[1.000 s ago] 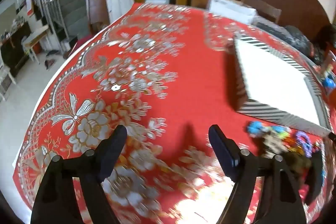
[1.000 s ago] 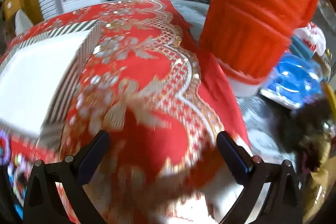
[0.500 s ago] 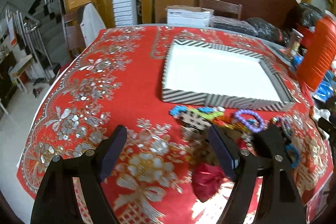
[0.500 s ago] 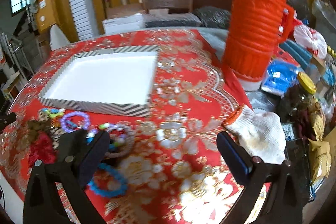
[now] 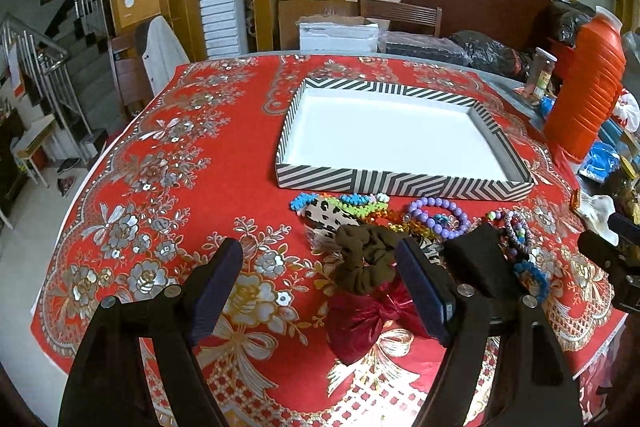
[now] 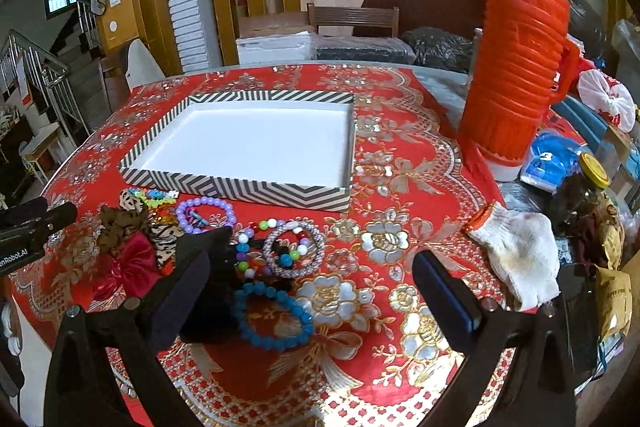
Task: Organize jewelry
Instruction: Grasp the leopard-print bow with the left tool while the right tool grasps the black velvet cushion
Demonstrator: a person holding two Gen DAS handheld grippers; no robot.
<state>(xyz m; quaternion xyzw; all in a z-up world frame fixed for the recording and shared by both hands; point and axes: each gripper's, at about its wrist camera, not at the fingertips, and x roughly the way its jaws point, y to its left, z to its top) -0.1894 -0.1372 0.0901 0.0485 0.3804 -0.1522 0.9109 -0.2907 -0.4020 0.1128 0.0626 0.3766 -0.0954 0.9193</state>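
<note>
A striped tray with a white, empty floor [image 5: 400, 183] [image 6: 280, 193] lies mid-table. In front of it is a heap of jewelry: a purple bead bracelet [image 5: 438, 213] [image 6: 206, 213], a brown scrunchie [image 5: 364, 261] [image 6: 116, 223], a red bow [image 5: 360, 319] [image 6: 128, 269], a blue bead bracelet [image 6: 274, 319], a multicoloured bead ring [image 6: 294, 247] and a black item [image 5: 476, 265] [image 6: 214, 291]. My left gripper [image 5: 320, 287] hangs open above the table, its right finger by the scrunchie. My right gripper [image 6: 312, 299] hangs open over the blue bracelet, holding nothing.
An orange thermos [image 5: 584, 95] [image 6: 516, 67] stands at the right. A white work glove [image 6: 516, 255], jars [image 6: 584, 195] and bags crowd the right edge. The red floral tablecloth [image 5: 160, 167] covers the table. Chairs and boxes stand behind; stairs are at far left.
Both views swung from close, blurred looks at the cloth and thermos to a steadier view of tray and jewelry. Both grippers stayed open and took hold of nothing.
</note>
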